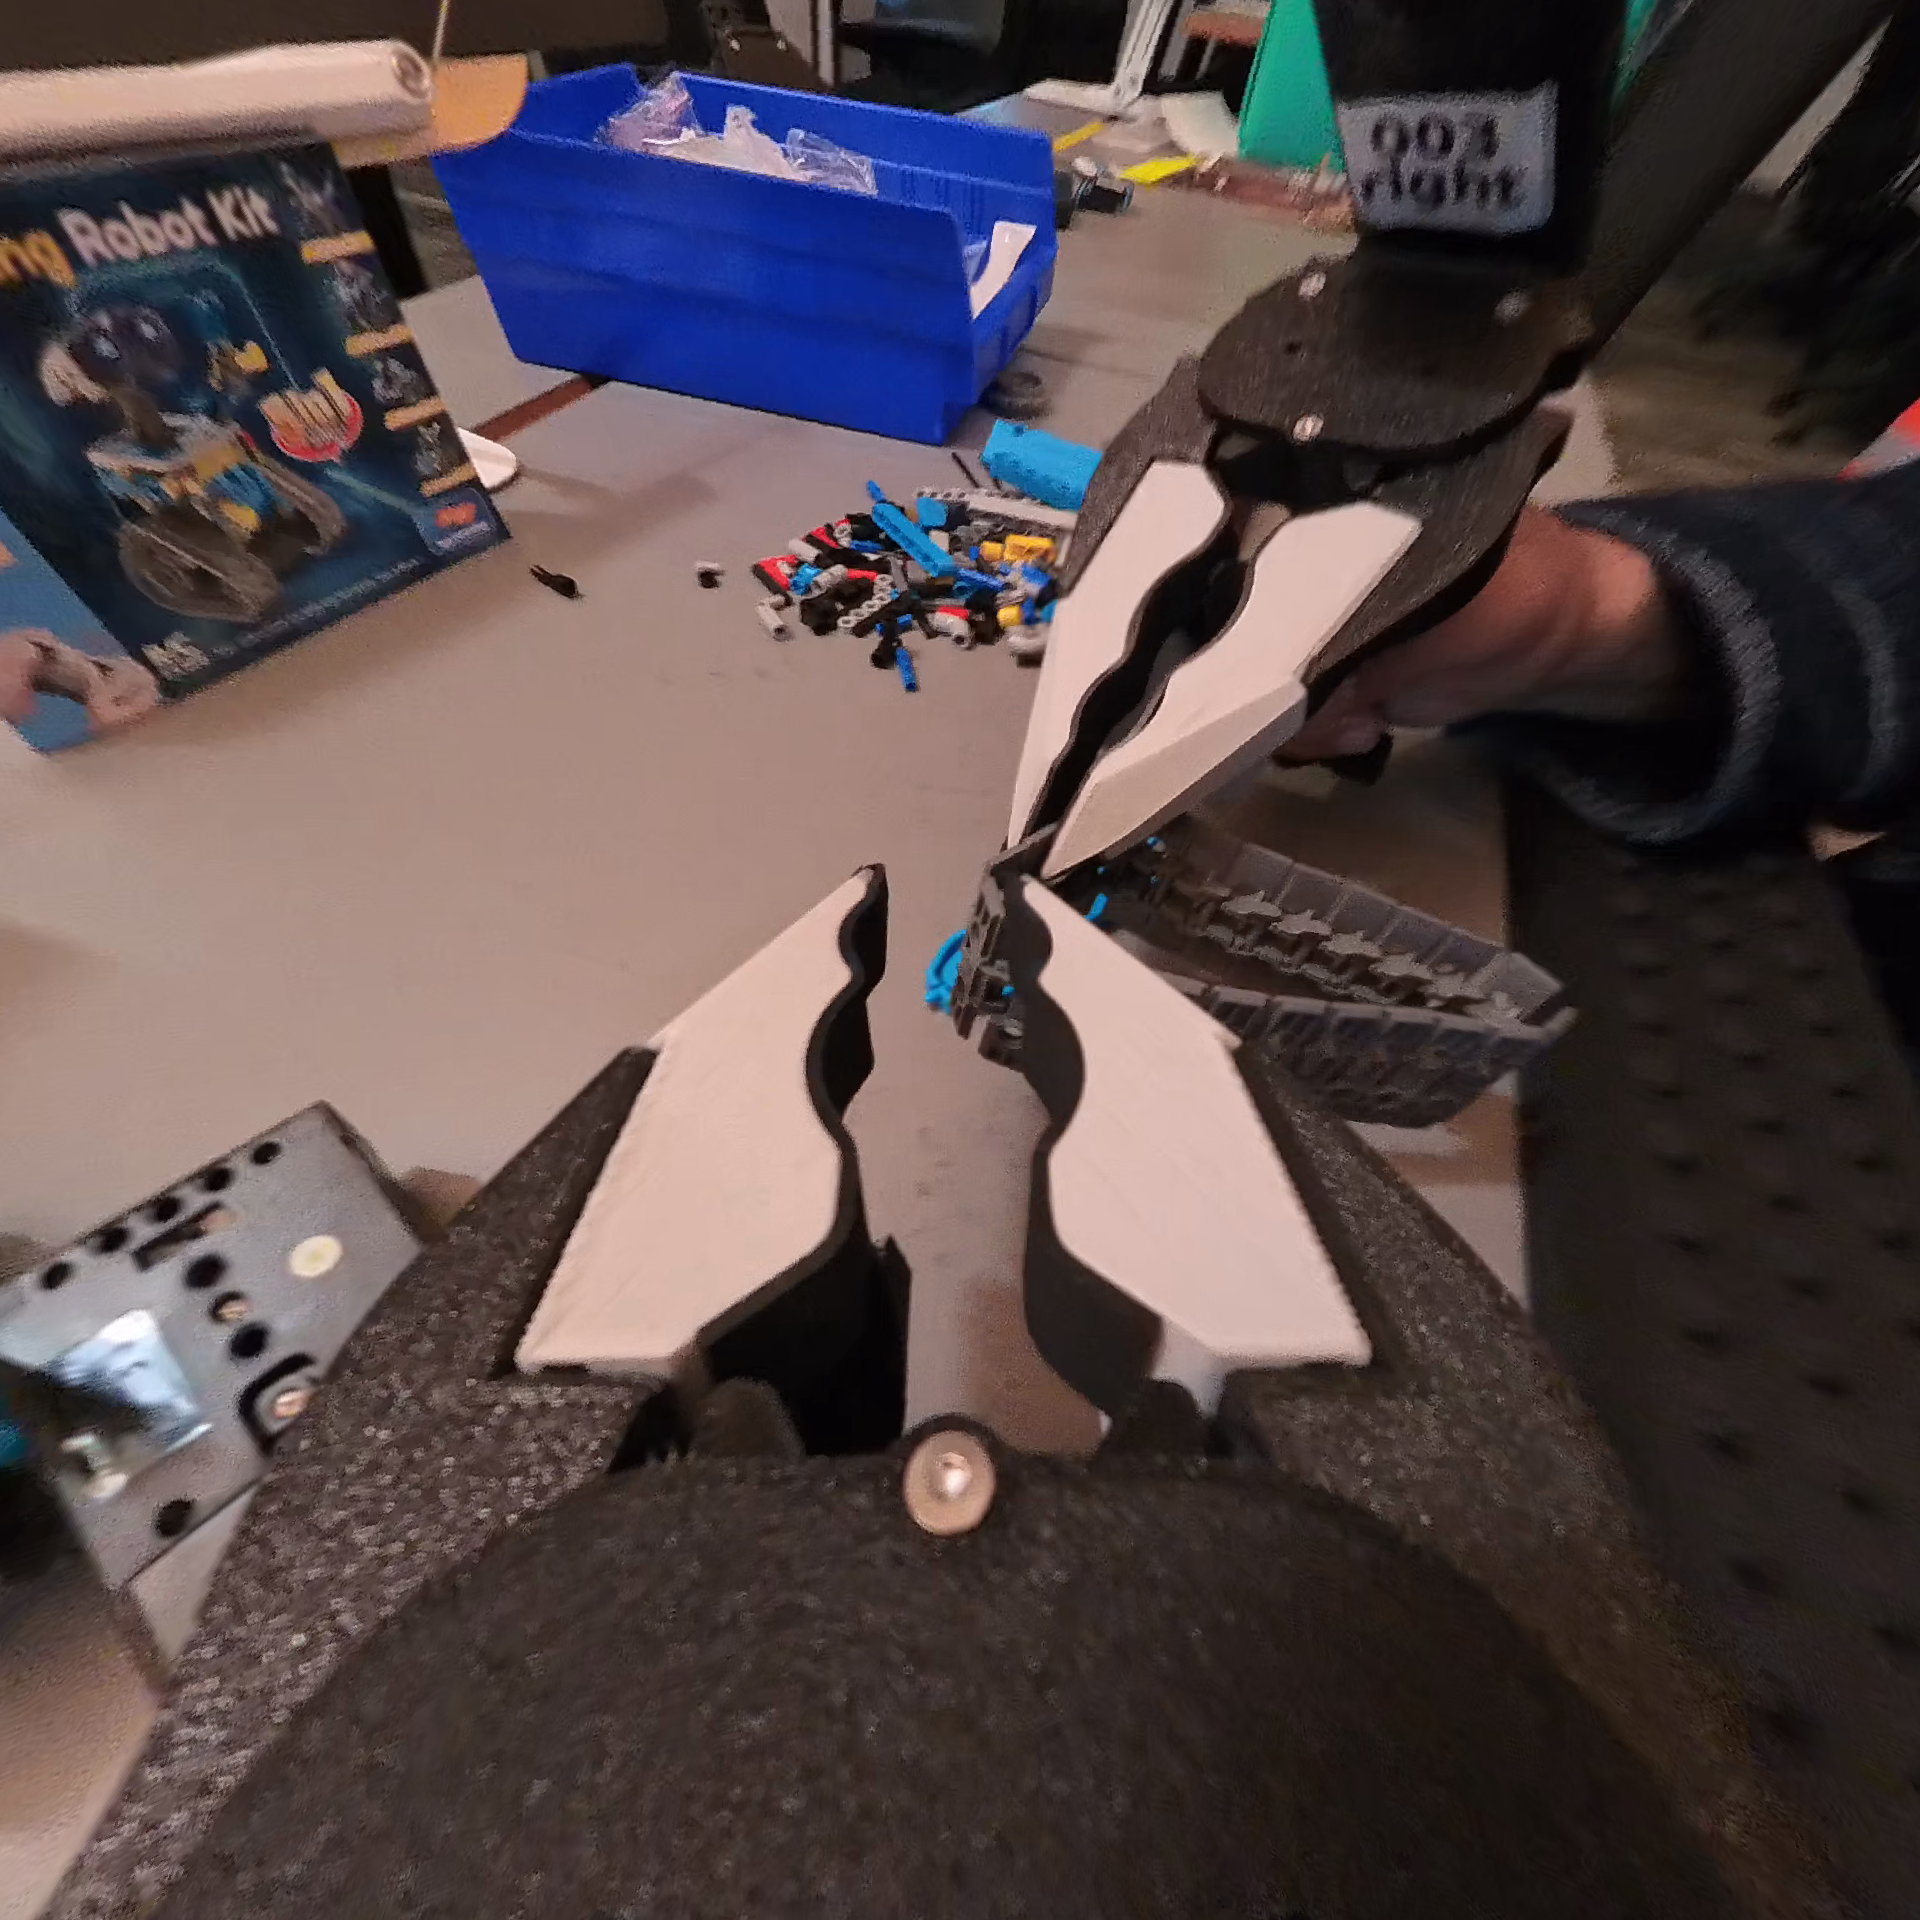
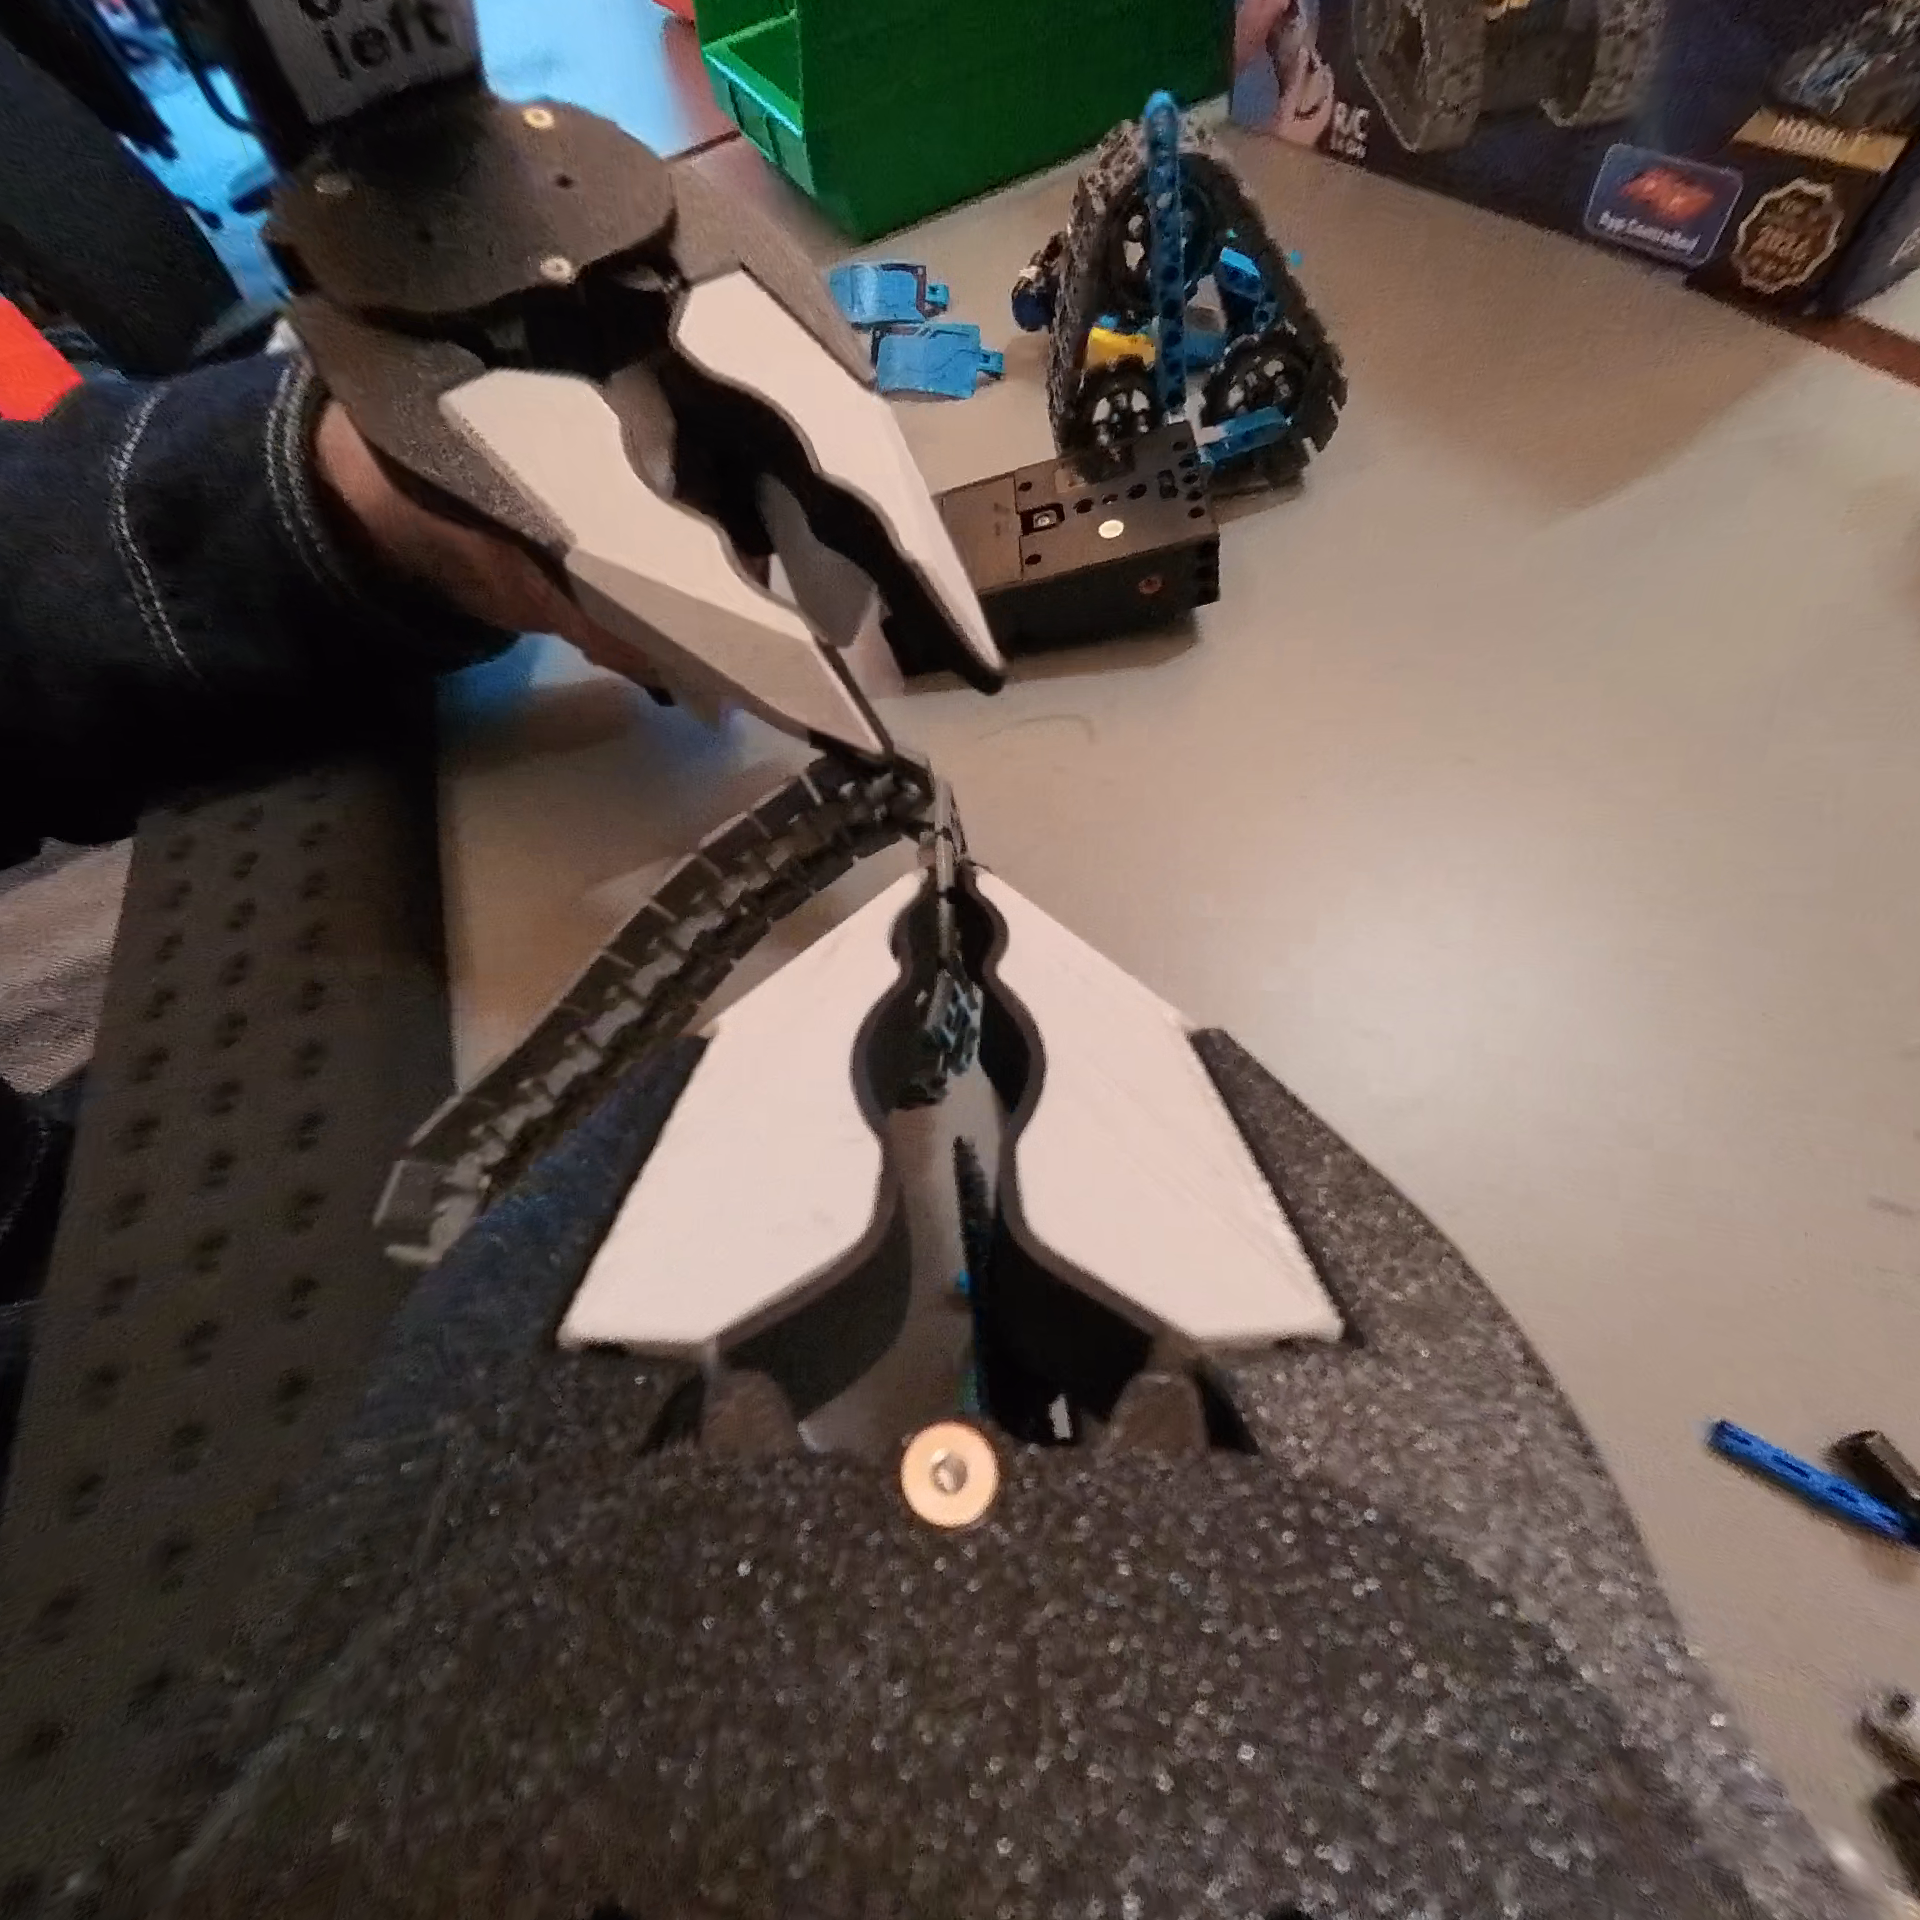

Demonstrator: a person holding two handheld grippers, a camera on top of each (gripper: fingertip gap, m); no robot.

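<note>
A grey linked track belt with blue and black parts [image 1: 1320,966] is held above the grey table [image 1: 416,883]. In the right wrist view it curves off to the left [image 2: 665,935]. My right gripper [image 2: 951,883] is shut on the belt's end link; it shows in the left wrist view [image 1: 1029,842], coming down from the upper right. My left gripper [image 1: 948,881] is open, and its right finger [image 1: 1143,1143] lies against the same end of the belt. In the right wrist view, the left gripper [image 2: 935,717] has one fingertip touching the belt.
A blue bin [image 1: 748,260], a kit box [image 1: 208,416] and a pile of small parts [image 1: 914,592] lie beyond. A black perforated block [image 1: 187,1330] sits at the left. A part-built tracked model [image 2: 1174,312], black module [image 2: 1091,561], green bin [image 2: 935,94] and blue beam [image 2: 1797,1475] are nearby. A black perforated mat [image 2: 239,1143] lies along the near edge. The grippers are tip to tip, or close to it. Both grippers' tips are roughly 15 centimetres from the black perforated block [image 1: 187,1330]. My right wrist view [image 2: 1108,482] looks at it from another angle.
</note>
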